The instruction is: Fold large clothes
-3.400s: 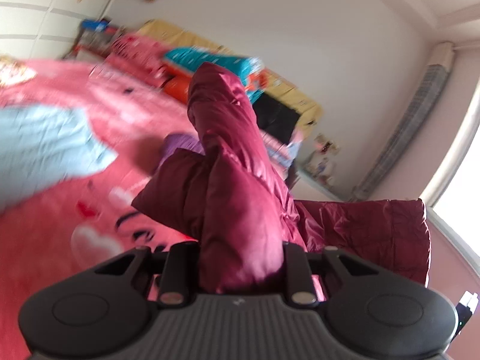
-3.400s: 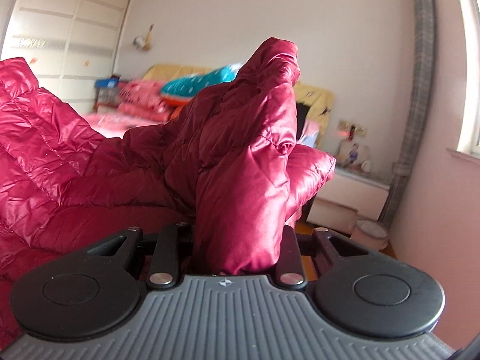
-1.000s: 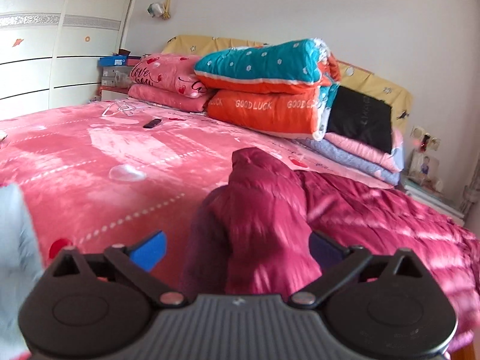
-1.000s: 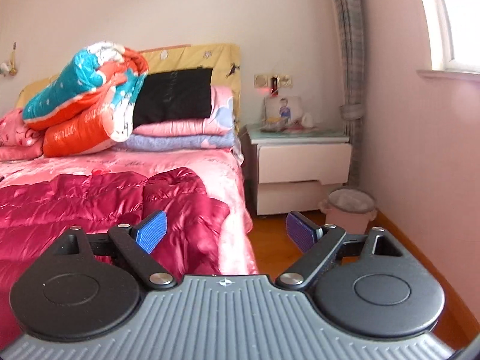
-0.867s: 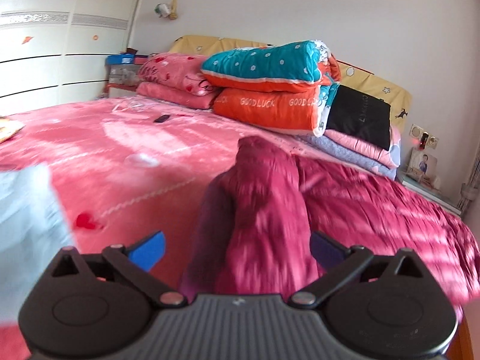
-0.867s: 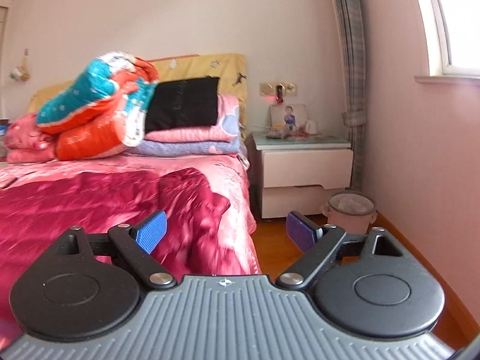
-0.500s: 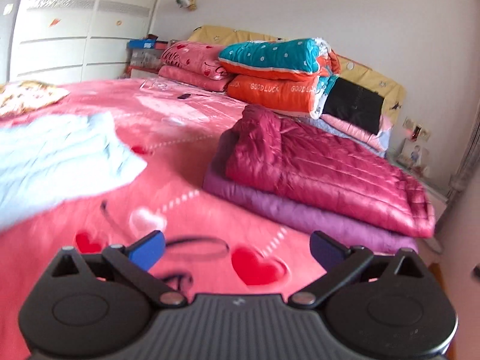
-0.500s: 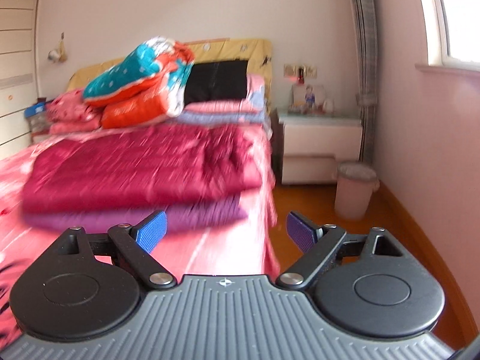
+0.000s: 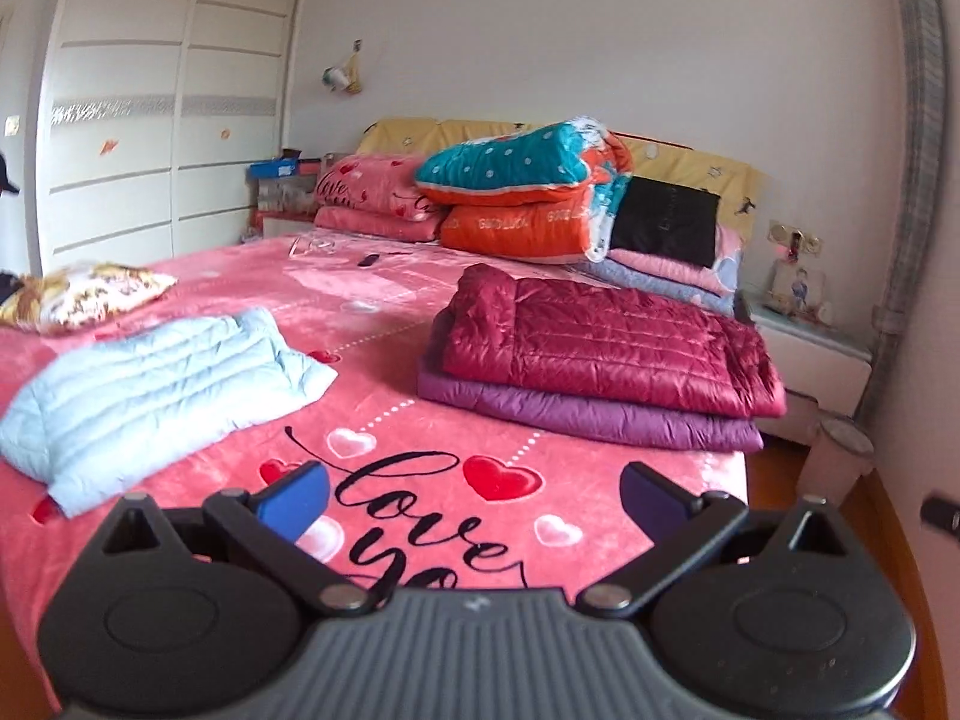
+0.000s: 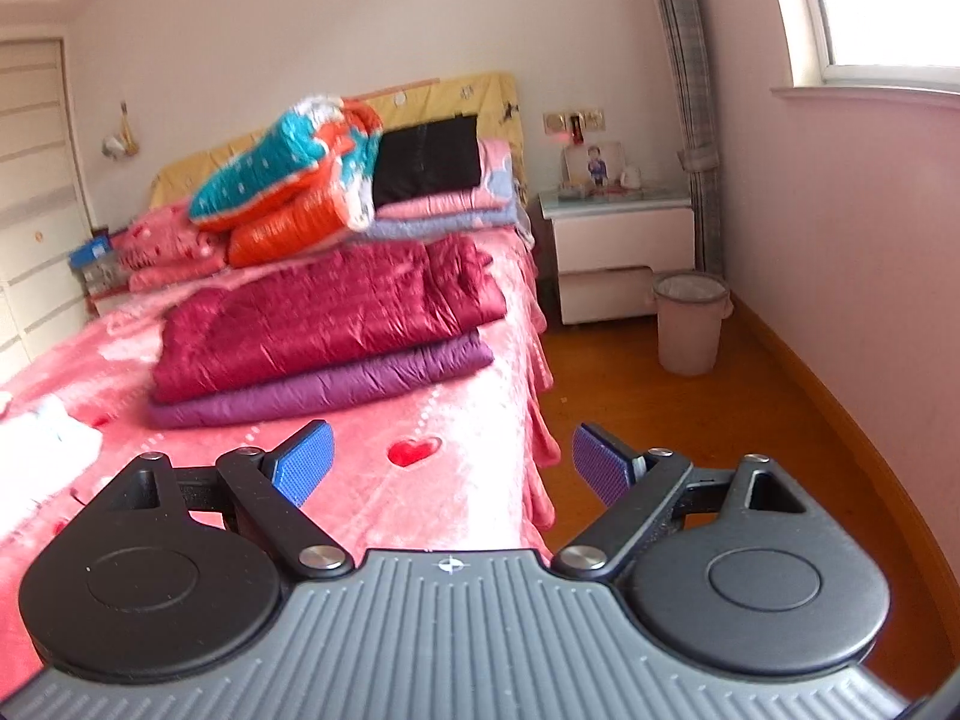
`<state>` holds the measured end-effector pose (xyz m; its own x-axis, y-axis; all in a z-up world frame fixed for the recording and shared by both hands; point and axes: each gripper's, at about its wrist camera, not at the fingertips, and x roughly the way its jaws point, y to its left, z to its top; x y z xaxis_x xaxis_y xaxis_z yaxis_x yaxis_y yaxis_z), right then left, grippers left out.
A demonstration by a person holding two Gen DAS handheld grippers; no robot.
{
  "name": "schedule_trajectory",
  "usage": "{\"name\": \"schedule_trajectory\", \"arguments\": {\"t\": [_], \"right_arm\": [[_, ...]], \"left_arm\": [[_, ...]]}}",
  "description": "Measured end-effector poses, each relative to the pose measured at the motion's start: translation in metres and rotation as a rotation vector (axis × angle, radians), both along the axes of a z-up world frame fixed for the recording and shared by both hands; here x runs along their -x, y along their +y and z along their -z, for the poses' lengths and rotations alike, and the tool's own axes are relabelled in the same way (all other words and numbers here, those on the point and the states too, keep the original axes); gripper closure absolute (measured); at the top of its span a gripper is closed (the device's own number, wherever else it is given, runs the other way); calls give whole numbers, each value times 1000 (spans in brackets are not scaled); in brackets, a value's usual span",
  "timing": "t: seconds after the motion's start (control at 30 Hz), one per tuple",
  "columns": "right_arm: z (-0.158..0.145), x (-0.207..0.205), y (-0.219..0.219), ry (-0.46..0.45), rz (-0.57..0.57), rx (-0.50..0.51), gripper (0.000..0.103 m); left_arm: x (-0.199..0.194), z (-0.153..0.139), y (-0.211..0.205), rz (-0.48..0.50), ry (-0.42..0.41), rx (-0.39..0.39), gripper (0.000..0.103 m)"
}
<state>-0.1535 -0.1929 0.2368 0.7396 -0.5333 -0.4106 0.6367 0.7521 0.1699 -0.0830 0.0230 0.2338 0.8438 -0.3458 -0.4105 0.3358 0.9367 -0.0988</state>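
The shiny dark red puffy jacket (image 9: 606, 348) lies folded. Both the left tool (image 9: 474, 495) and right tool (image 10: 450, 462) are apart, empty. Next, grab the pale blue puffy jacket (image 9: 156, 384).

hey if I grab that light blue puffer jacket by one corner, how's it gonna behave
The light blue puffer jacket will probably droop: it lies slumped and unfolded on the bed. Its puffy quilting suggests it's light. The smooth shell may slip between gripper pads.

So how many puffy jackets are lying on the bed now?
3: a red jacket stacked on a purple jacket near the bed's right edge, and a light blue jacket apart on the left. Others may be hidden.
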Motion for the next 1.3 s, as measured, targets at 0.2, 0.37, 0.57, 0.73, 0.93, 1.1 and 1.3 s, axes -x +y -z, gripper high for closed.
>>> {"name": "schedule_trajectory", "arguments": {"t": [0.2, 0.37, 0.57, 0.73, 0.93, 1.1, 1.3], "right_arm": [[-38, 23, 25, -60, -17, 35, 0], [-52, 30, 46, -70, -42, 80, 0], [-49, 25, 58, -59, -56, 104, 0], [-39, 19, 57, -5, -61, 67, 0], [-27, 17, 57, 51, -62, 50, 0], [-27, 18, 62, 50, -61, 66, 0], [-27, 18, 60, 45, -61, 73, 0]], "left_arm": [[29, -12, 0, -11, -20, -49, 1], [39, -15, 7, -22, -28, -37, 1], [46, -13, 13, -46, -46, -41, 1], [47, -4, 13, -32, -16, -54, 1], [48, 10, 11, -1, 35, -55, 1], [53, 12, 6, 9, 15, -87, 1], [58, 11, 3, 27, 3, -83, 1]]}}
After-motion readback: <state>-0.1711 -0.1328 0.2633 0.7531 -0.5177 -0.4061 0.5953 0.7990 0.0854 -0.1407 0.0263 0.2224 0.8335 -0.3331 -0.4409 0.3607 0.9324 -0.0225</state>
